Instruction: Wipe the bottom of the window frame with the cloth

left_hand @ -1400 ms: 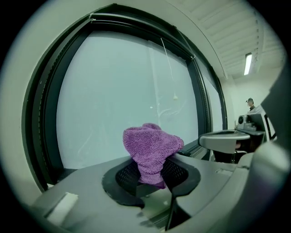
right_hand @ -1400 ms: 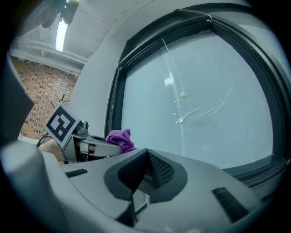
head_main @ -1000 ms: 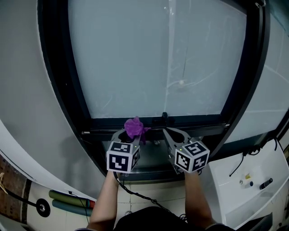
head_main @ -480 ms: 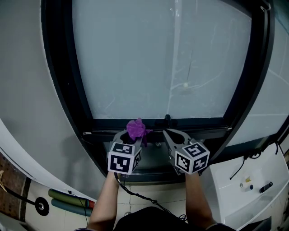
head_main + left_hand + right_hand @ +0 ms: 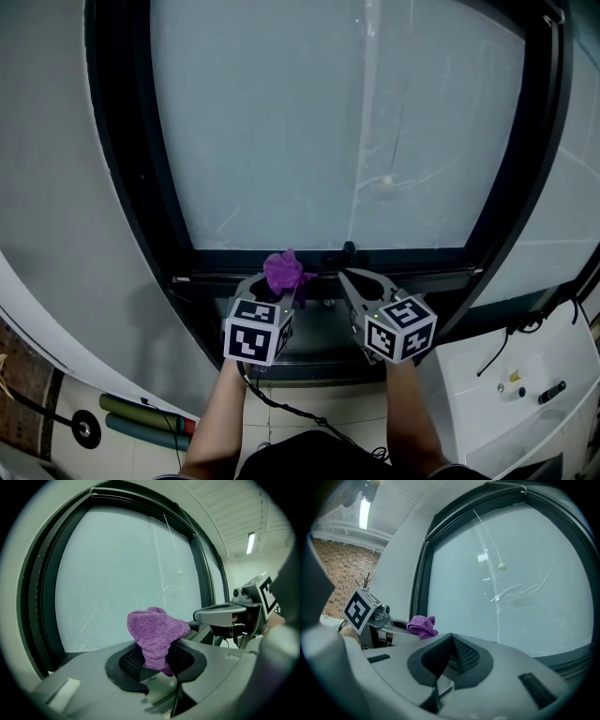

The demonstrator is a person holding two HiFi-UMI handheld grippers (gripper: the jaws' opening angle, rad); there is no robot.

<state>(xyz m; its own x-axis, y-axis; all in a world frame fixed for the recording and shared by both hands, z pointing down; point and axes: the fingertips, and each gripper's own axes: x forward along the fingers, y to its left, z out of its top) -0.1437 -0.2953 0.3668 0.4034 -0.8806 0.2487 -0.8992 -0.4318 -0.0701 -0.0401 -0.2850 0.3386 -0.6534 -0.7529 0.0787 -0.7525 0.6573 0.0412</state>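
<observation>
Frosted glass (image 5: 328, 122) fills the dark window frame (image 5: 328, 255). Near its bottom rail, my left gripper (image 5: 157, 657) clamps the purple cloth (image 5: 156, 631). My right gripper (image 5: 451, 639) is closed, empty.

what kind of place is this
Probably an indoor workshop or utility room: a big dark window frame with a frosted pane, a bare brick wall and a ceiling strip light.

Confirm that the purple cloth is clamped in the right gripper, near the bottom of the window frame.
Wrong gripper: the purple cloth is clamped in the left gripper, as the left gripper view shows; the right gripper is shut on nothing. The cloth is indeed near the bottom of the window frame.
</observation>
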